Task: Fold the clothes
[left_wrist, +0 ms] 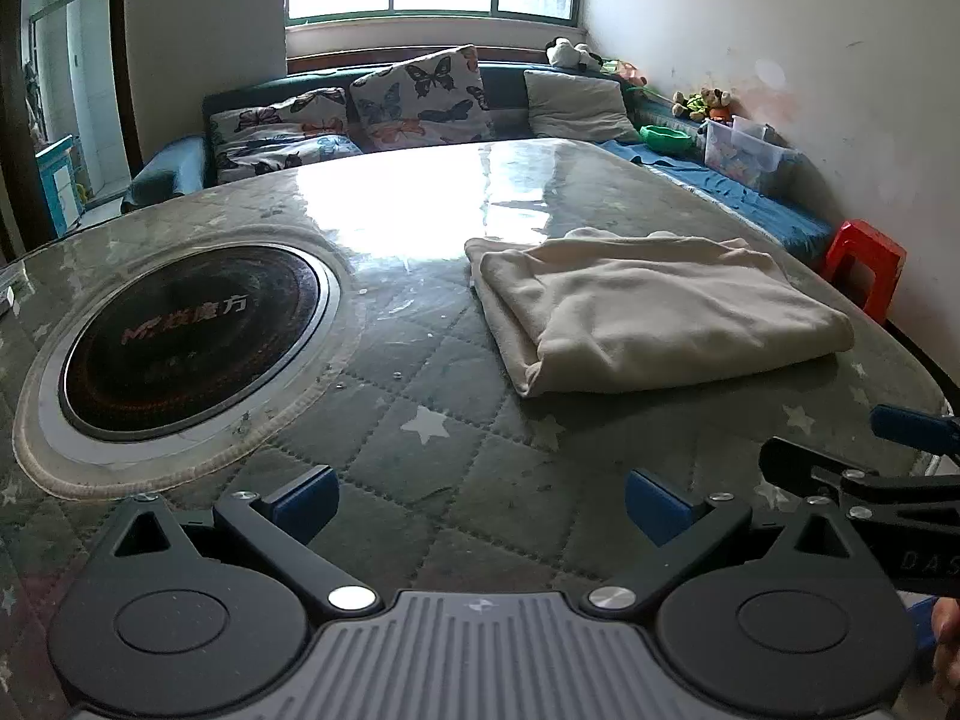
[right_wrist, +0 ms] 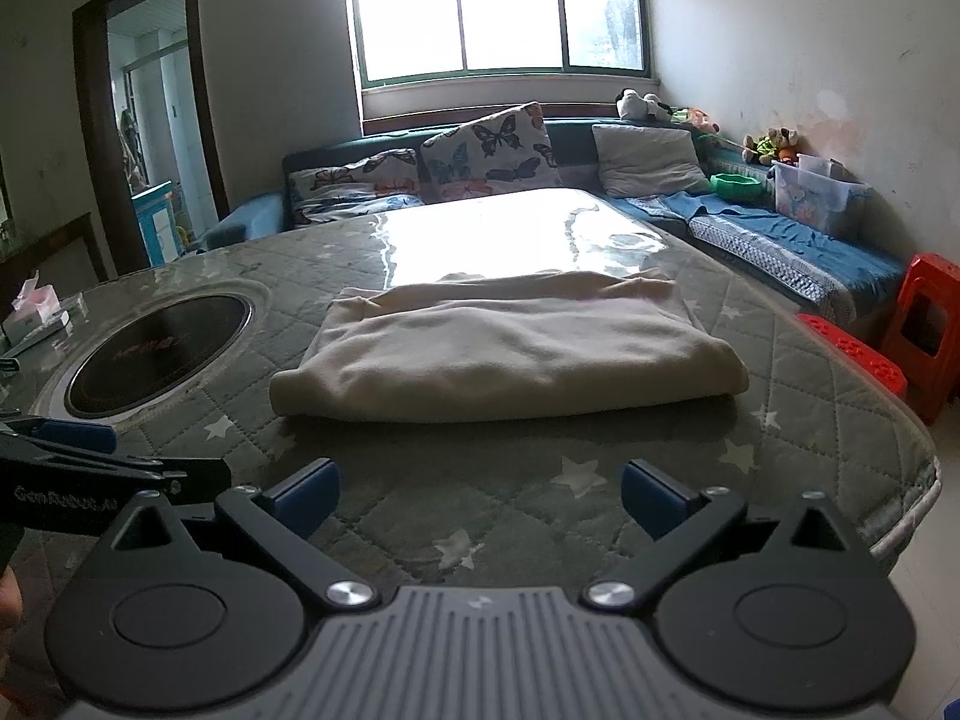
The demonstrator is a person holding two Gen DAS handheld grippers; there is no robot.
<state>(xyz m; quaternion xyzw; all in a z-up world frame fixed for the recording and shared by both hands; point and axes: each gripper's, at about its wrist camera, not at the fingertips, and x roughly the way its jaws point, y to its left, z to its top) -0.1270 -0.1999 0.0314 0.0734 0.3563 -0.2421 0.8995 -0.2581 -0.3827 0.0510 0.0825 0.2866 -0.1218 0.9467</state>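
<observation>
One round black hob (left_wrist: 192, 339) is set into the left of the bench (left_wrist: 456, 438), whose quilted grey cover with white stars lies under a clear glossy sheet. One cream garment (left_wrist: 654, 312) lies to the right of the hob, well apart from it, on the bench's right half. It is folded into a thick rectangular pad of several layers, with a rounded fold along the near edge and soft creases across the top; a looser layer shows at its far edge.

Two claws are in view. The left claw (left_wrist: 480, 501) hangs over the near bench with its blue-padded fingers spread wide and nothing between them. The right claw (right_wrist: 480, 495) hangs just beside it, likewise wide apart and empty, facing the garment from the near side without touching it.

Behind the bench, three cushions rest on a sofa (right_wrist: 354, 180): two with butterflies (right_wrist: 489, 153) and one plain grey (right_wrist: 651, 159). Two red stools (right_wrist: 927, 324) stand at the right.
</observation>
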